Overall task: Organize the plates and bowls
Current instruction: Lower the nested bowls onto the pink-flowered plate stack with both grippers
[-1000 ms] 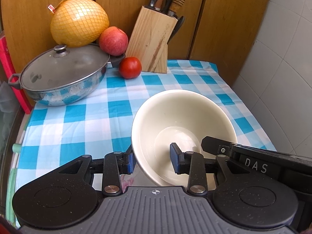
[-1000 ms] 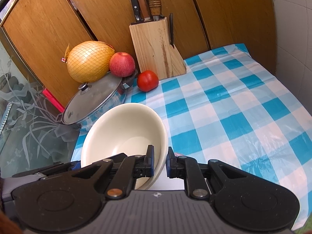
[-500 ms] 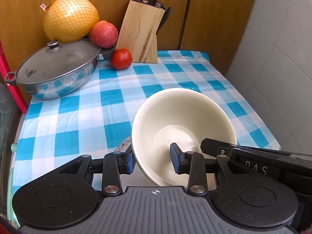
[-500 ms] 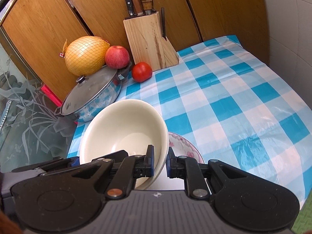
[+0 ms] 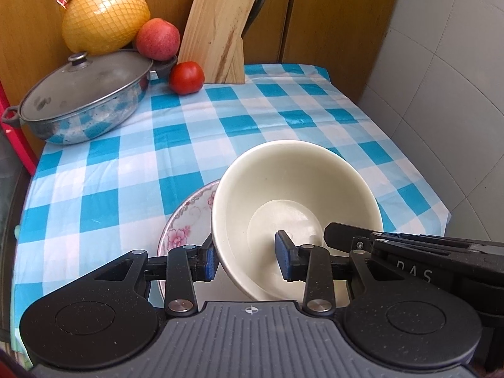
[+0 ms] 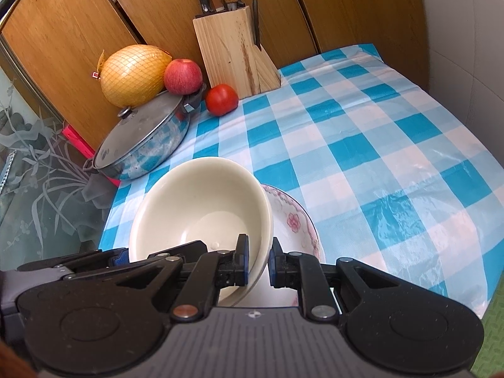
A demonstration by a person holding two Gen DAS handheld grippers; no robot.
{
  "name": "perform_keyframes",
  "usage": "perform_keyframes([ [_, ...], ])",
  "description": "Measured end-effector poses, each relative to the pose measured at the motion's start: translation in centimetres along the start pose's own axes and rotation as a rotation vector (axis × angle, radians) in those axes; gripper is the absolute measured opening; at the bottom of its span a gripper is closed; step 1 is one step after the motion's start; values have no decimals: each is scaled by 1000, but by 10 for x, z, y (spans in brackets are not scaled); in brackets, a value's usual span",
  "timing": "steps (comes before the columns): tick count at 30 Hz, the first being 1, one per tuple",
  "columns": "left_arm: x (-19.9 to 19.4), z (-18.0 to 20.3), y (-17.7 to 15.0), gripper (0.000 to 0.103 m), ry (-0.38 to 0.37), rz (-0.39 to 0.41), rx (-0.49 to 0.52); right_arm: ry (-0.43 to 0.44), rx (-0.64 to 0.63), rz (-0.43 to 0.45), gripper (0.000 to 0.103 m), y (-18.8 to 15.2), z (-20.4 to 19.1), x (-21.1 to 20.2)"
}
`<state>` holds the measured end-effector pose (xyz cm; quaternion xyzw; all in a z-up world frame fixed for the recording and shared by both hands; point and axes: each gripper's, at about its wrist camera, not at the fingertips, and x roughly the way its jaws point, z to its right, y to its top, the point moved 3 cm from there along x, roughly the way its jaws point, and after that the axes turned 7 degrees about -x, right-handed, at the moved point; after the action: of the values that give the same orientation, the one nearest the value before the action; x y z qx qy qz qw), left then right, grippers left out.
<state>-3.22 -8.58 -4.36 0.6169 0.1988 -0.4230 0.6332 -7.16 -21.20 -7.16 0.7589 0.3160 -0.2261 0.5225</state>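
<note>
Stacking looks to be the step in hand: a plain cream ceramic bowl [image 5: 296, 198] is carried tilted between both tools, just above a shallow white dish with pink flowers on its rim [image 5: 186, 223] that lies on the blue-and-white checked tablecloth [image 5: 132, 145]. The right gripper [image 6: 258, 260] has its jaws drawn narrow, clamped on the bowl's wall at the rim. The left gripper [image 5: 245, 256] stands wider, one pad against the outside of the opposite wall and the other inside the bowl, where I cannot tell whether it presses. Next, I judge, the bowl must be levelled and lowered centred into the flowered dish before either grip lets go. Most of that dish is hidden under the bowl and the tools, so any contact between them cannot be made out.
</note>
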Motion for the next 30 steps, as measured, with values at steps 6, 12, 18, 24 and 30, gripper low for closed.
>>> perform_keyframes([
  [6,1,3,-3,44,-6,-9,11,-9,0,0,15,-3,3,-2],
  [12,6,11,-7,43,-10,-26,31,-29,0,-12,15,-8,10,-3],
  [18,9,13,-9,43,-13,-38,40,-42,-10,-14,15,-9,12,-4],
  [24,7,14,-8,43,-20,-29,40,-42,-20,-3,15,-7,11,-7],
  [30,1,10,-1,46,-59,-29,14,-30,-27,25,15,0,6,-16],
])
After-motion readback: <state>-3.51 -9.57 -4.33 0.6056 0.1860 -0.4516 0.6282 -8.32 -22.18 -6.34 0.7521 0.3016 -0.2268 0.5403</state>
